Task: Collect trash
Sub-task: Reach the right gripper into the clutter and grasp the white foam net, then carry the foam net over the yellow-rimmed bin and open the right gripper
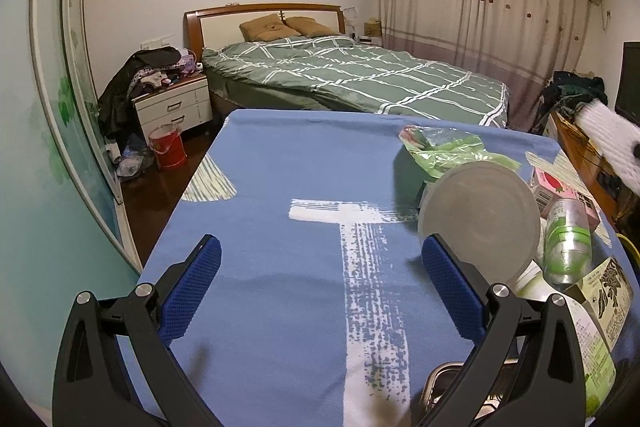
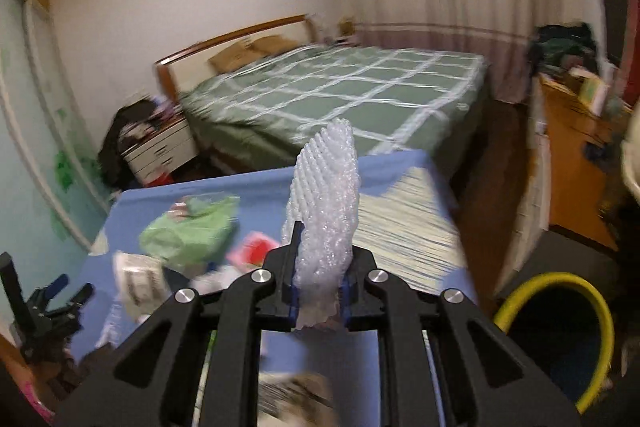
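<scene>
My right gripper (image 2: 318, 291) is shut on a white foam net sleeve (image 2: 326, 203) and holds it upright above the blue-clothed table (image 2: 404, 363). The sleeve also shows at the right edge of the left wrist view (image 1: 608, 143). My left gripper (image 1: 320, 267) is open and empty over the table (image 1: 280, 187). To its right lies a trash pile: a green plastic bag (image 1: 448, 151), a grey round lid (image 1: 480, 219), a clear green bottle (image 1: 568, 239), a pink carton (image 1: 560, 191) and a printed carton (image 1: 604, 311).
A bin with a yellow rim (image 2: 560, 339) stands on the floor right of the table. A metal tray (image 1: 444, 383) lies at the table's near edge. Behind are a green bed (image 1: 352, 75), a nightstand (image 1: 172, 107), a red bucket (image 1: 168, 147) and a wooden desk (image 2: 572, 155).
</scene>
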Tool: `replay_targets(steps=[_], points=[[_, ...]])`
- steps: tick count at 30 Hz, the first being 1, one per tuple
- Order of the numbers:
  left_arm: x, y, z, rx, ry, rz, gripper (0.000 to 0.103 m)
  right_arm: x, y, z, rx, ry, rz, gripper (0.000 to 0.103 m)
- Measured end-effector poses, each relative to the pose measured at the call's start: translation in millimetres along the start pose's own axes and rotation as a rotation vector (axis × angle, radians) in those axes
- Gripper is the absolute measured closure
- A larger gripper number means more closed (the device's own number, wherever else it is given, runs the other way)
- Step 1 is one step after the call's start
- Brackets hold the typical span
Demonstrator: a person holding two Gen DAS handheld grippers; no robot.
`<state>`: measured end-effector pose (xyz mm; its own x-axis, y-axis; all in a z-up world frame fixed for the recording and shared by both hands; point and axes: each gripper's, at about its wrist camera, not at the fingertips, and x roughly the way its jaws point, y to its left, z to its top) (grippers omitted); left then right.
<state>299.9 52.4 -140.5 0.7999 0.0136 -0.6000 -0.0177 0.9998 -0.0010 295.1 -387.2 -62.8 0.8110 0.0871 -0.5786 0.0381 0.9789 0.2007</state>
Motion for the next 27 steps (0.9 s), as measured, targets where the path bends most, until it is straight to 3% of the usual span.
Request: replay_targets(steps=[8, 15, 17, 19, 22, 27], points=[[-1, -3, -2, 0.003, 0.0, 0.0, 0.004, -28, -113, -54, 0.18, 0.04, -0.279, 0.089], [-1, -3, -2, 0.006, -0.001, 0.0, 0.004, -33, -171, -97, 0.291, 0.092, -0.436, 0.085], [-1, -3, -2, 0.007, -0.004, -0.002, 0.004, -32, -179, -101, 0.306, 0.092, -0.47, 0.07], [-1, -2, -2, 0.008, -0.007, -0.001, 0.004, -31, -178, -101, 0.299, 0.083, -0.511, 0.043], [-2, -2, -2, 0.008, -0.007, -0.001, 0.004, -33, -175, -99, 0.287, 0.05, -0.552, 0.04], [-3, -4, -2, 0.013, -0.01, -0.001, 0.004, -37, -154, -96, 0.281, -0.044, -0.467, 0.04]])
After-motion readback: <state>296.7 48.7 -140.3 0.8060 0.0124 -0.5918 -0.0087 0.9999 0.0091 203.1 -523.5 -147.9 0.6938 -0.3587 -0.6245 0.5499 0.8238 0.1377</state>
